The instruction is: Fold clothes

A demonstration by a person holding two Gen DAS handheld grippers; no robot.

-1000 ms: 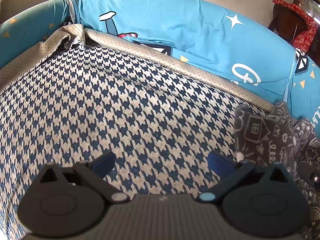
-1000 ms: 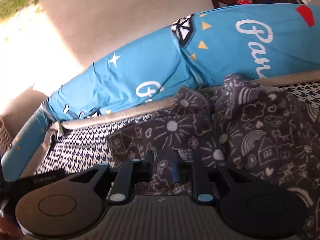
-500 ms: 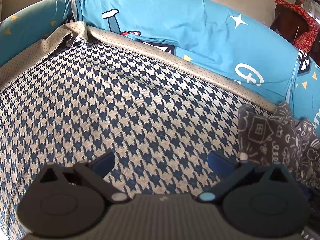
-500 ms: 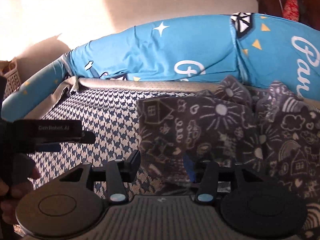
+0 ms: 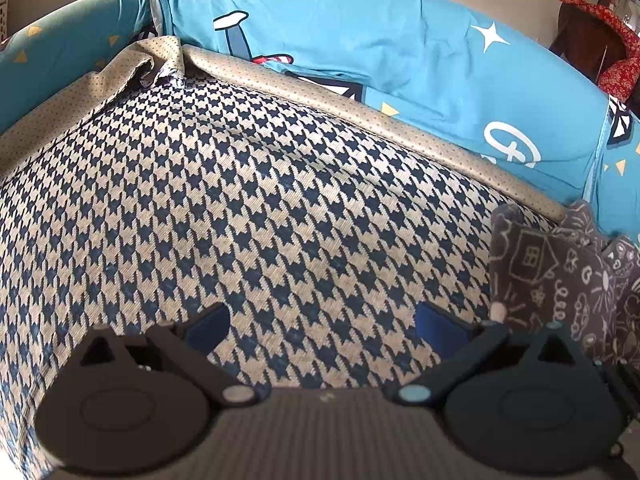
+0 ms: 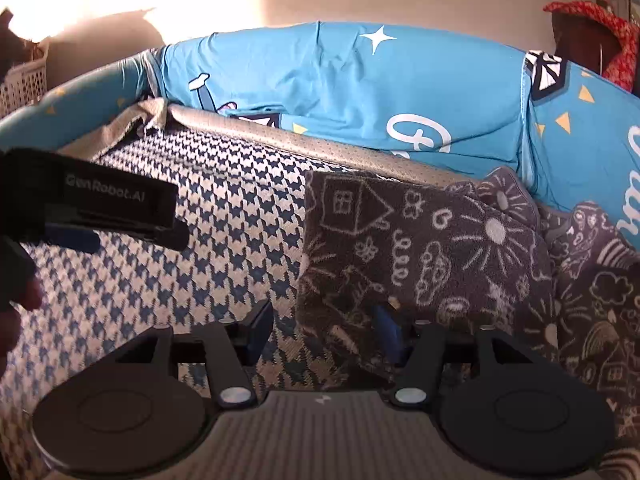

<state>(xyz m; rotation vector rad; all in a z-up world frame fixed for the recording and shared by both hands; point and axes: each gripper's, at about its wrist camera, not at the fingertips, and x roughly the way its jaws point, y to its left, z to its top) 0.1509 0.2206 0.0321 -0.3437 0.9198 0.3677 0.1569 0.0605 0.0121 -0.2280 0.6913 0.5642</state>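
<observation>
- While both cameras look down onto a blue-and-cream houndstooth cushion cover, the left gripper hovers over bare patterned cloth with its two blue-padded fingers spread wide apart and nothing between them.
- A dark grey garment printed with white doodles of houses, suns and clouds lies bunched on the right side of the cushion, its far edge touching a beige dotted fabric border.
- From the left wrist view, that same garment sits at the right edge, just beside the left gripper's right finger.
- The right gripper has its jaws opening; the garment's lower left corner hangs into the gap, with the right finger partly hidden under the cloth, and the left blue pad stands clear of it over the houndstooth.
- Behind the cushion rises a bright turquoise fabric backrest with white stars and lettering.
- In the right wrist view, the left gripper's black body shows at the left edge, held by a hand only partly in view.
- A red patterned cloth drapes over dark furniture at the far right.
</observation>
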